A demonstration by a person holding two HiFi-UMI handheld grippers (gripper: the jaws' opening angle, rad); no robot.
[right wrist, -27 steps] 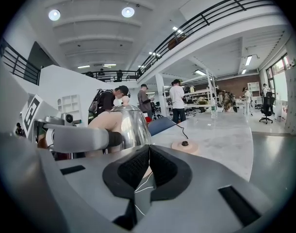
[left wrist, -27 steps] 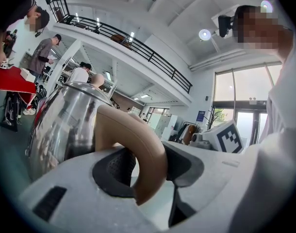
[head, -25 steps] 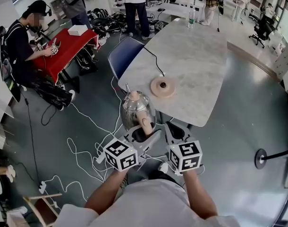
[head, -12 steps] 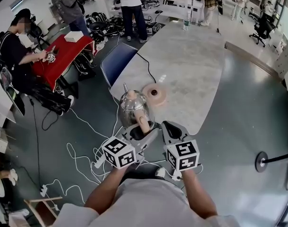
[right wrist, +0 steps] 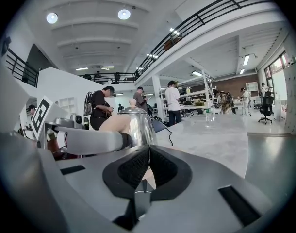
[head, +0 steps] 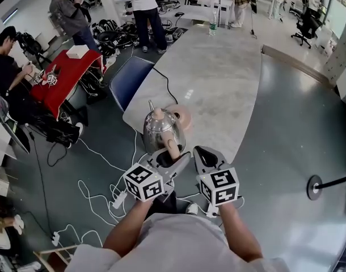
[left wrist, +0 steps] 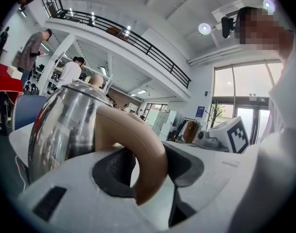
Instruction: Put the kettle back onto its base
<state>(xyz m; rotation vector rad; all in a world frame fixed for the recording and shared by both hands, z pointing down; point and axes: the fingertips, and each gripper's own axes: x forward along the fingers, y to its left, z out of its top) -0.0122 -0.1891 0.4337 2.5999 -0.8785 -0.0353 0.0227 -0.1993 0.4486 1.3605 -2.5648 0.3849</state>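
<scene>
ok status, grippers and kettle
Left gripper shut on tan handle of shiny steel kettle. Right gripper shut, empty. Kettle aloft, short of round tan base. Black cord behind base.

The rounded kettle (head: 163, 130) has a mirror-polished steel body and a matt beige plastic handle (head: 172, 146); the pale tabletop (head: 218, 78) looks smooth and marbled.

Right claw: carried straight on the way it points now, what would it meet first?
Probably the table, just right of the kettle held by the left claw. The kettle's steel side lies close to that line and might be grazed first; depth is unclear.
</scene>
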